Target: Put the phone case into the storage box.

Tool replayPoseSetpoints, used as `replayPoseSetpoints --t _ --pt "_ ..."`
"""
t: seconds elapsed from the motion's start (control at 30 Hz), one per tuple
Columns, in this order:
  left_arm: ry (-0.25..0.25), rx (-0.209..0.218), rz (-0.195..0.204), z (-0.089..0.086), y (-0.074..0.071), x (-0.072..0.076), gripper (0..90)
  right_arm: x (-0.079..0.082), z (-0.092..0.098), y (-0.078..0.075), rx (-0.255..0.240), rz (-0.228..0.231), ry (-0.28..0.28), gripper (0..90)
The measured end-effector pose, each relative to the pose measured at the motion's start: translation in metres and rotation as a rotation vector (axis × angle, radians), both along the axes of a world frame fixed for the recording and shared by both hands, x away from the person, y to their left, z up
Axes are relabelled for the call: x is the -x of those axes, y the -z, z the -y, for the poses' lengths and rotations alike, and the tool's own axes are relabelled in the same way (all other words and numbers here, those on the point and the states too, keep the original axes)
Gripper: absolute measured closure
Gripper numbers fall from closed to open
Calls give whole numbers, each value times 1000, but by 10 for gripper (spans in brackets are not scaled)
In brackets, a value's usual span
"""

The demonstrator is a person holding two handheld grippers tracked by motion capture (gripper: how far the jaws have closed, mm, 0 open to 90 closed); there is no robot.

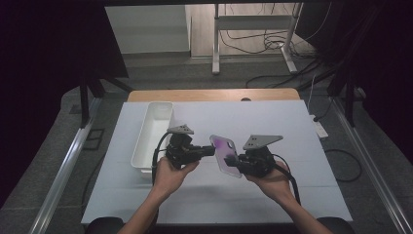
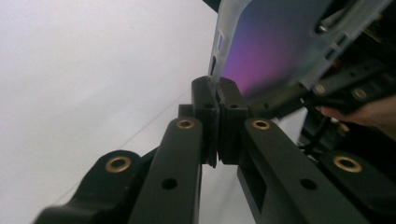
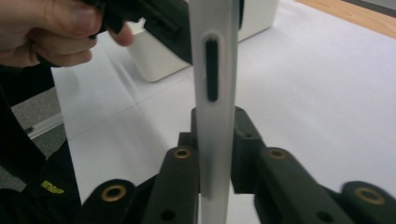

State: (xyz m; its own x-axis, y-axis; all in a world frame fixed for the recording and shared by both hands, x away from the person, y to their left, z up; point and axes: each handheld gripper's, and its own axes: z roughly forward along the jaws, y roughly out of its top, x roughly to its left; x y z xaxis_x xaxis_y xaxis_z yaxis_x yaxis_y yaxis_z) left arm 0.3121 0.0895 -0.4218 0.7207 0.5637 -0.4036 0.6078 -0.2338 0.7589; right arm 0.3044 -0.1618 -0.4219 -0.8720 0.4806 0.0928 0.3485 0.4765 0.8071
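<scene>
A translucent phone case with a purple tint is held up over the middle of the white table, between both grippers. My left gripper comes in from the left and is shut on the case's thin edge; the purple face rises beyond the jaws. From the right, my right gripper is shut across the case, whose frosted side with a slot cutout stands upright between the pads. The left hand shows behind the case.
A long white bin stands at the table's left side, close to my left hand; it also appears as the white bin behind the case. White sheet covers the table, with a wooden strip at the far edge.
</scene>
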Motion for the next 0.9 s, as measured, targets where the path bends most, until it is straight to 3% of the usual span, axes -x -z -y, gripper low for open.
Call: replayPoseSetpoints --t 0.23,0.3,0.67,0.9 --pt "-28 -49 52 9 -4 6 882 1 -4 0 7 10 9 678" --pt "-37 -54 55 11 -5 7 882 1 -4 0 5 9 12 652" --pt "-31 -84 55 20 -3 10 883 2 -14 4 19 25 17 312" --pt "-43 -104 57 18 -1 8 883 3 -16 6 26 38 21 186"
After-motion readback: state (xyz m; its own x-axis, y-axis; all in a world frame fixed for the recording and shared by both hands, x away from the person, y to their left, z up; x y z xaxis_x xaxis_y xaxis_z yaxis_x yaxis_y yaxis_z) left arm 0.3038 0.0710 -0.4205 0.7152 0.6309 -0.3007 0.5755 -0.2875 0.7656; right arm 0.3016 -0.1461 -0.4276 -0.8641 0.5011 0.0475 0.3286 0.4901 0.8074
